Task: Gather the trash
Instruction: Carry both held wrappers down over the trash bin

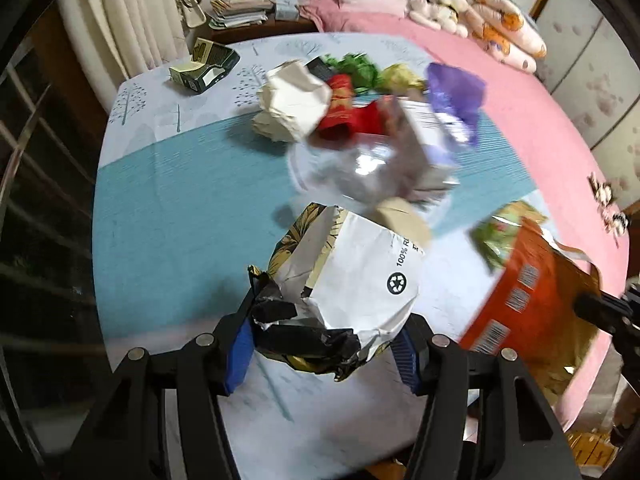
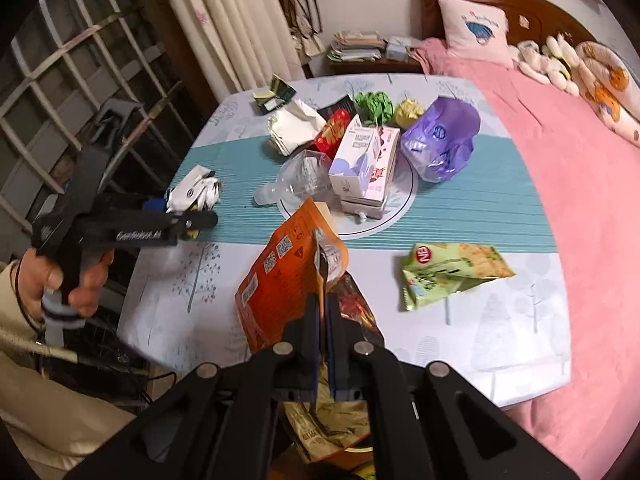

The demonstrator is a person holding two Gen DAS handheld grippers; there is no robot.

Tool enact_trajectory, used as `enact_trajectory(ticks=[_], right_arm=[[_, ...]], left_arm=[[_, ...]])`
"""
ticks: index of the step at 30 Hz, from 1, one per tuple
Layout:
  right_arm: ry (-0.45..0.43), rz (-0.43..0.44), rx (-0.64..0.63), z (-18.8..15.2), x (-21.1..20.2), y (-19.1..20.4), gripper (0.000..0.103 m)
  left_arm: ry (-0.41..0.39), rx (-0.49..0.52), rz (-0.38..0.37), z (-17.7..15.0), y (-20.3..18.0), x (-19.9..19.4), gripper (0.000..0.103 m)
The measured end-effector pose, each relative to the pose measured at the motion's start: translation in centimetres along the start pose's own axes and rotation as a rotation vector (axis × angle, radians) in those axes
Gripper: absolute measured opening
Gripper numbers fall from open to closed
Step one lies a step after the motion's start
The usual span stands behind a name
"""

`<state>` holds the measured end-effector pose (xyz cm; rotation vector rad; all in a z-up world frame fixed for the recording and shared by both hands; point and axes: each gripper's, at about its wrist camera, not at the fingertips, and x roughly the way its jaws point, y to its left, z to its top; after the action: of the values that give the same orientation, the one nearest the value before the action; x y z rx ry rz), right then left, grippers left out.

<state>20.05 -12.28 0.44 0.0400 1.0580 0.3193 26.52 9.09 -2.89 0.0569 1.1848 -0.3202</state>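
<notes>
The left gripper [image 1: 324, 344] clamps a crumpled white-and-black paper wrapper [image 1: 352, 280] (recycling mark showing); the right gripper [image 2: 323, 312] pinches an orange foil snack bag [image 2: 280, 272] above the tablecloth [image 2: 480, 200].

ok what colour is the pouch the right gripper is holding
Orange, with white QR-style code patches; the pouch pinched in the right gripper shows best in the right wrist view.

Left tool [image 1: 324, 344] half-closed, right tool [image 2: 323, 312] clamped.

Orange pouch [image 2: 276, 276], purple bag [image 2: 442, 144], teal-striped tree-print tablecloth [image 2: 480, 208].
</notes>
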Motion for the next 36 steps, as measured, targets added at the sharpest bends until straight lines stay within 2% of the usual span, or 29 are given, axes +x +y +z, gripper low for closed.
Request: enact_trajectory(ticks=[5, 11, 14, 18, 23, 26, 32, 36], right_arm=[[0.002, 0.07, -0.112, -3.3, -2.7, -2.3, 0.002], [0.026, 0.142, -0.183, -8.2, -5.1, -5.8, 0.002], [0.065, 0.155, -0.179, -11.0, -5.1, -7.0, 0.002], [0.135, 0.164, -0.139, -14.4, -3.9, -8.0, 0.002], [0.211, 0.112, -0.072, -18.6, 0.0, -8.9, 0.002], [0.26, 0.071, -0.014, -21.2, 3.6, -9.5, 0.002], [0.328, -0.036, 0.086, -25.6, 12.6, -11.0, 0.002], [0.341, -0.07, 0.173, -28.1, 19.2, -12.4, 0.003]], left_arm=[[-0.064, -0.092, 0.032, -4.7, -5.7, -2.8, 0.057], [-0.087, -0.223, 0.052, -12.0, -12.3, -3.4, 0.058], [-0.057, -0.251, 0.059, -15.4, -14.9, -2.7, 0.058], [0.01, -0.234, 0.082, -18.6, -17.5, -1.7, 0.058], [0.082, -0.21, 0.106, -21.7, -18.9, 1.3, 0.058], [0.138, -0.216, 0.099, -23.1, -18.9, 4.5, 0.058], [0.2, -0.203, 0.086, -25.4, -18.3, 13.6, 0.058], [0.221, -0.196, 0.084, -26.2, -17.7, 20.2, 0.059]])
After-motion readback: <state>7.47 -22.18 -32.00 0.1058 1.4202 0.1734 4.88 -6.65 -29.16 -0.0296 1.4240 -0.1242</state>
